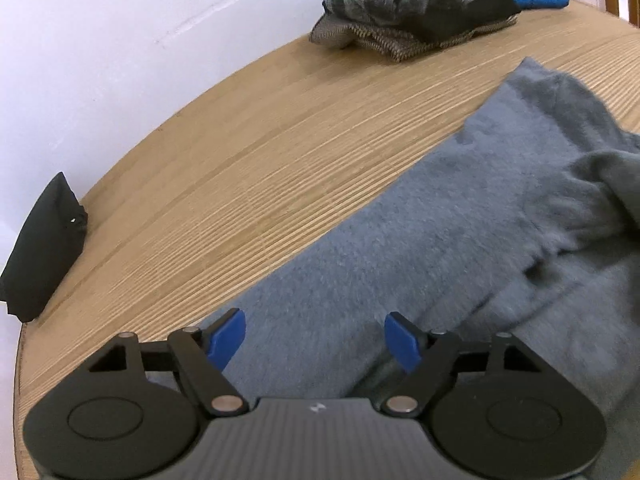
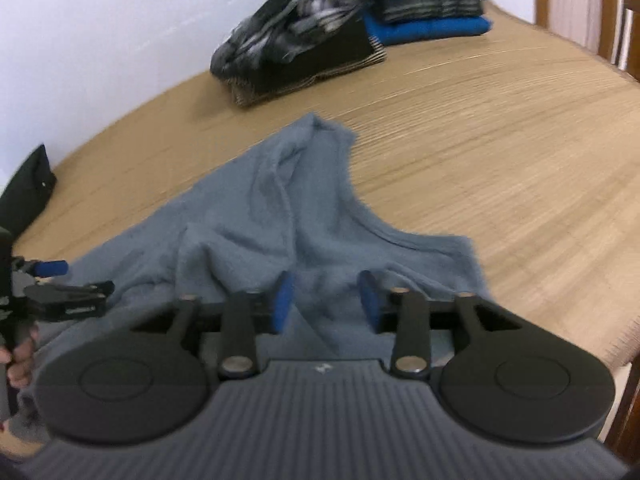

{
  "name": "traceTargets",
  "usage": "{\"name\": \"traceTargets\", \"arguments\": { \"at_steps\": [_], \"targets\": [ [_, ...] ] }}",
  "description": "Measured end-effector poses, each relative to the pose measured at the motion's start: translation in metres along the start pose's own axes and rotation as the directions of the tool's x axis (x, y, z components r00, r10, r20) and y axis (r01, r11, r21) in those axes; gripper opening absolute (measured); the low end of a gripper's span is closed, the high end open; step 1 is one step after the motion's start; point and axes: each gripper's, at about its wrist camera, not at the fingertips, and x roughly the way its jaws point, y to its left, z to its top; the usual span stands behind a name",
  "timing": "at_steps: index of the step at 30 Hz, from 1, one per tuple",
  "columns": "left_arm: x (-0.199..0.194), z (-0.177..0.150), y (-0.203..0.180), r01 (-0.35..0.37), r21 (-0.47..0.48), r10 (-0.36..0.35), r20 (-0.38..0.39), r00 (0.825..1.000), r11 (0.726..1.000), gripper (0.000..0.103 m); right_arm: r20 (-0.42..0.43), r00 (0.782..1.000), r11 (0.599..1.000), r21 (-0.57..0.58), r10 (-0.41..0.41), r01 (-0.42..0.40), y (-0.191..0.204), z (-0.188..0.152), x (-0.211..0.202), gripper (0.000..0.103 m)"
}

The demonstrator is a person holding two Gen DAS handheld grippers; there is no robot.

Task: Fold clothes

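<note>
A grey-blue garment (image 1: 460, 220) lies partly spread and rumpled on the wooden table (image 1: 260, 160); it also shows in the right wrist view (image 2: 288, 208). My left gripper (image 1: 316, 338) is open, just above the garment's near left part, holding nothing. It also shows at the left edge of the right wrist view (image 2: 60, 284). My right gripper (image 2: 326, 300) is open, over the garment's near edge with cloth showing between its blue pads, not clamped.
A heap of dark and plaid clothes (image 1: 420, 8) and a stack with a blue folded item (image 2: 432, 28) sit at the table's far side. A black cloth (image 1: 44, 248) lies at the left edge by the white wall. Wooden chair parts (image 2: 600, 12) stand at right.
</note>
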Motion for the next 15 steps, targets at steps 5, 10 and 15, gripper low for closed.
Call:
{"name": "traceTargets", "arguments": {
  "at_steps": [5,10,15],
  "targets": [
    [-0.03,-0.014,0.004,0.074,-0.013,-0.074,0.035,0.997,0.997,0.079,-0.057,0.998,1.0,0.024,-0.016,0.018,-0.02,-0.045,-0.032,0.047],
    [-0.054,-0.03,-0.007,0.131,0.042,-0.133,0.068,0.989,0.991,0.079,-0.149,0.987,0.998,0.033,0.056,-0.052,-0.006,-0.08,-0.03,0.047],
    [-0.067,-0.04,-0.017,0.173,0.097,-0.182,0.084,0.98,0.98,0.079,-0.117,0.993,0.996,-0.086,0.01,-0.02,0.026,-0.091,-0.023,0.011]
  ]
}}
